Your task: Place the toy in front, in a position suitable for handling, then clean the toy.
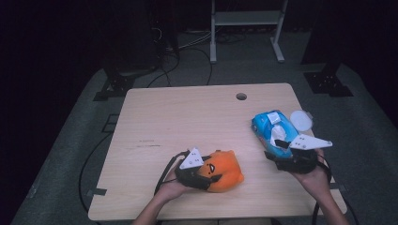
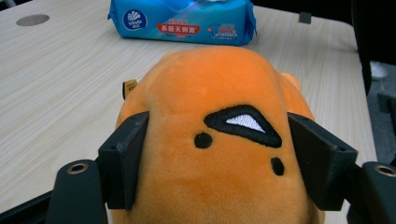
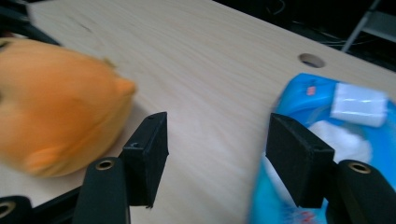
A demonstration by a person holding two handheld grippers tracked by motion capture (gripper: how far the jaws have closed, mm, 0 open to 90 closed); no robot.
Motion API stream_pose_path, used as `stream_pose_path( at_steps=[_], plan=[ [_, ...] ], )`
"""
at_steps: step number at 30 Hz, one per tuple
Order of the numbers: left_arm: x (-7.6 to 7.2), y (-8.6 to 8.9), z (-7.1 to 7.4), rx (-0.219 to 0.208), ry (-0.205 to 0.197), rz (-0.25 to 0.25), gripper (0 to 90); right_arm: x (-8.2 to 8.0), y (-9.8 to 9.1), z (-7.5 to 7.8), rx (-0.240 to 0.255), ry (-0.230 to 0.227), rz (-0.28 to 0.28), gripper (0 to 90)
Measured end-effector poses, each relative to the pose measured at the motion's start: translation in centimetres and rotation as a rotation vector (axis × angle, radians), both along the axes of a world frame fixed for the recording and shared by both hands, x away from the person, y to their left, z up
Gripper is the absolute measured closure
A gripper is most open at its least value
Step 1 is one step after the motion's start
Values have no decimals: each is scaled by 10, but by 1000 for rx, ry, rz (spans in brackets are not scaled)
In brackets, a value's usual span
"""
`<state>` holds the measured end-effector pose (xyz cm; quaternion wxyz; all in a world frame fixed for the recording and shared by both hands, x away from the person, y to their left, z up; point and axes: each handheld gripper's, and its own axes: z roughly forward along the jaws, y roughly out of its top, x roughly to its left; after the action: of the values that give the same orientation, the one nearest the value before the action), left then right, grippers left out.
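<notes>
One orange plush toy (image 2: 210,140) between the left tool's (image 2: 217,158) jaws, one blue wipes pack (image 1: 274,131), right tool (image 3: 217,149) open.

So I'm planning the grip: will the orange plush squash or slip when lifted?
The plush looks soft and rounded, bulging between the left gripper pads, so it likely squashes. Its fuzzy fabric probably resists slipping. It seems light for its bulk.

**Clearance: table far half open, near edge crowded**

Upper half of the table (image 1: 187,112) in the high view is bare, free passage. Orange plush toy (image 1: 223,171) blocks bottom centre; blue wipes pack (image 1: 272,131) with white lid (image 1: 300,119) blocks the right edge. Open lane between those 2, seen in the right gripper view.
</notes>
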<state>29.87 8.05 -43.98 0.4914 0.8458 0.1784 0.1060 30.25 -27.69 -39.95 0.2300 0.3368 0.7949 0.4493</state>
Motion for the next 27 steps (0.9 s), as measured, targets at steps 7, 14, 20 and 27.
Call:
stream_pose_path(
  at_steps=[7, 14, 20, 27],
  plan=[
    [-2, -3, -1, 21, -20, 2, 242, 39, -15, 5, -53, 40, -75, 388],
    [-3, -2, -2, 27, -18, 0, 236, 66, -23, -7, -95, 132, -110, 445],
    [-1, -1, -3, 19, -6, -1, 226, 74, -25, -15, -127, 172, -156, 657],
    [-1, -1, -4, 17, -2, -3, 220, 72, -25, -10, -117, 179, -207, 851]
  ],
)
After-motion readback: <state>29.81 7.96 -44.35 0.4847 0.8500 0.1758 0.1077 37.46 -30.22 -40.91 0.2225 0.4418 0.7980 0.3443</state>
